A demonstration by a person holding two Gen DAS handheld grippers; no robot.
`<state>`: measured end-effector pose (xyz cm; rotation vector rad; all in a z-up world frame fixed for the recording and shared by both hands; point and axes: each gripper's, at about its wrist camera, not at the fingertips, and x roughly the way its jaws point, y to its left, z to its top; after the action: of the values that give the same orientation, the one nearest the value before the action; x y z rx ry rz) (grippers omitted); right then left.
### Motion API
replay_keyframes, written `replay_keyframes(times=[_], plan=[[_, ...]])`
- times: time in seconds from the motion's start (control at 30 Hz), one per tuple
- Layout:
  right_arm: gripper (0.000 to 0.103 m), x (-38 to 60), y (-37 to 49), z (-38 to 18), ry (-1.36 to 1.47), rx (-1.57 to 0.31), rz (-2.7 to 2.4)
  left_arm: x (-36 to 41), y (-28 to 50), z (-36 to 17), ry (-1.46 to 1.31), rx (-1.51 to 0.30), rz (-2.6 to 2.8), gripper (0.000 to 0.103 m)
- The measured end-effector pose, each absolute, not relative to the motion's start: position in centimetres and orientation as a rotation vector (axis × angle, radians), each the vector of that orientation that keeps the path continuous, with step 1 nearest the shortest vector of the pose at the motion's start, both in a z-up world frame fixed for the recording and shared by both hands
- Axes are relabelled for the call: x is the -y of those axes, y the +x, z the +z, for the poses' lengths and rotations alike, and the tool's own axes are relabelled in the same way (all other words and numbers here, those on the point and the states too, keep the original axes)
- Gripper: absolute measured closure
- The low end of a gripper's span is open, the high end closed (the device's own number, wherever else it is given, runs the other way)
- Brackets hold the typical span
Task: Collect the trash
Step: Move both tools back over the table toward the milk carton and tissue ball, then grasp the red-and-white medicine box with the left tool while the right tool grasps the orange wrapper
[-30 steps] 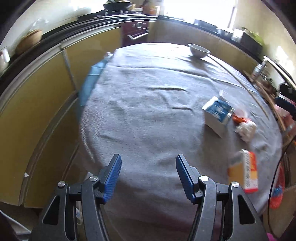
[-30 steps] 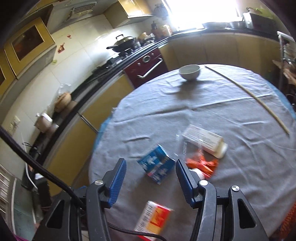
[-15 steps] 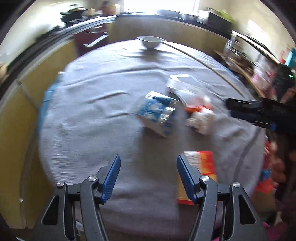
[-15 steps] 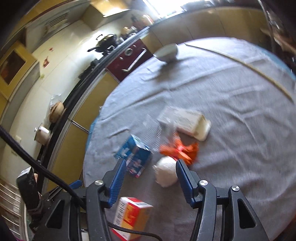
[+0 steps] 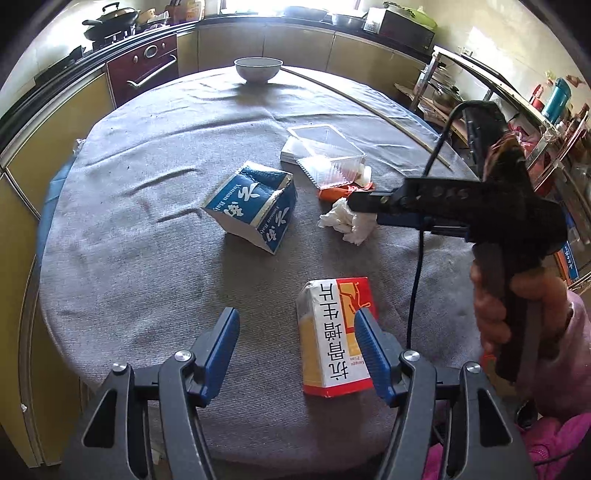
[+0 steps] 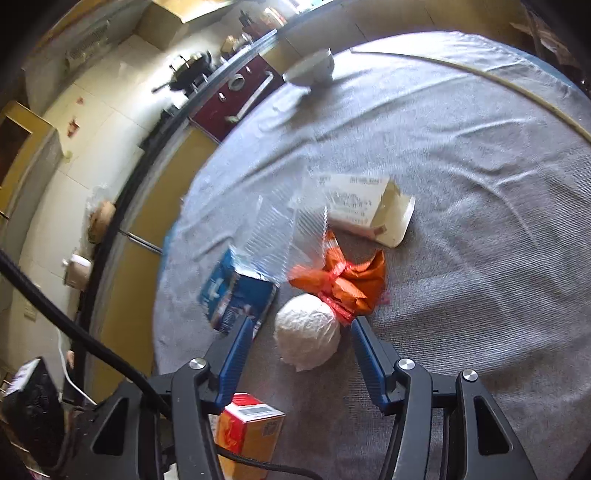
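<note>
Trash lies on a round grey-clothed table (image 5: 147, 229): a blue carton (image 5: 253, 206), a crumpled white tissue (image 5: 345, 220), an orange wrapper (image 6: 347, 280), a clear plastic tray (image 5: 325, 151) over a white box (image 6: 369, 210), and an orange-and-white box (image 5: 334, 343). My left gripper (image 5: 297, 343) is open, low over the near table edge, with the orange-and-white box just inside its right finger. My right gripper (image 6: 301, 347) is open and the white tissue (image 6: 308, 336) sits between its fingers. The right gripper also shows in the left wrist view (image 5: 360, 205), at the tissue.
A white bowl (image 5: 258, 68) stands at the table's far side, and a thin wooden stick (image 5: 369, 107) lies along the far right. Kitchen counters with a stove and wok (image 5: 107, 31) curve behind. A cluttered rack (image 5: 546, 122) stands to the right.
The left gripper swung right until the trash and the right gripper came into view. The right gripper moved forward and down, so the white tissue now lies between its fingers.
</note>
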<state>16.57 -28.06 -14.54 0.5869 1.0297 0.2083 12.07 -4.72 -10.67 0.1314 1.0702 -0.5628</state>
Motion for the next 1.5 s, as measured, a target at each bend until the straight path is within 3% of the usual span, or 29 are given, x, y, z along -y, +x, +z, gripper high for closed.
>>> replay_keyframes(times=[0.1, 0.3, 0.97, 1.03, 1.13, 1.27, 1.5], plan=[[0.063, 27.3, 16.6, -14.8, 0.542, -1.031, 0.187, 4.7, 11.9, -10.6, 0.129, -1.069, -0.568, 0.038], [0.068, 27.7, 15.0, -13.0, 0.499, -0.968, 0.174, 5.4, 11.4, -10.4, 0.119, -1.072, -0.606, 0.037], [0.068, 32.9, 6.3, -12.8, 0.589, -0.952, 0.101, 7.9, 12.2, -14.4, 0.06, -1.225, -0.515, 0.034], [0.068, 32.6, 6.0, -13.0, 0.589, -0.965, 0.124, 7.8, 12.2, -14.5, 0.054, -1.225, -0.513, 0.045], [0.067, 31.8, 5.8, -13.5, 0.596, -1.003, 0.168, 7.7, 12.1, -14.7, 0.052, -1.224, -0.513, 0.049], [0.05, 31.4, 5.5, -13.6, 0.617, -1.023, 0.196, 6.8, 12.1, -14.7, 0.044, -1.216, -0.494, 0.05], [0.05, 33.6, 4.6, -11.5, 0.598, -0.892, 0.083, 5.6, 12.4, -14.6, 0.036, -1.211, -0.483, 0.05]])
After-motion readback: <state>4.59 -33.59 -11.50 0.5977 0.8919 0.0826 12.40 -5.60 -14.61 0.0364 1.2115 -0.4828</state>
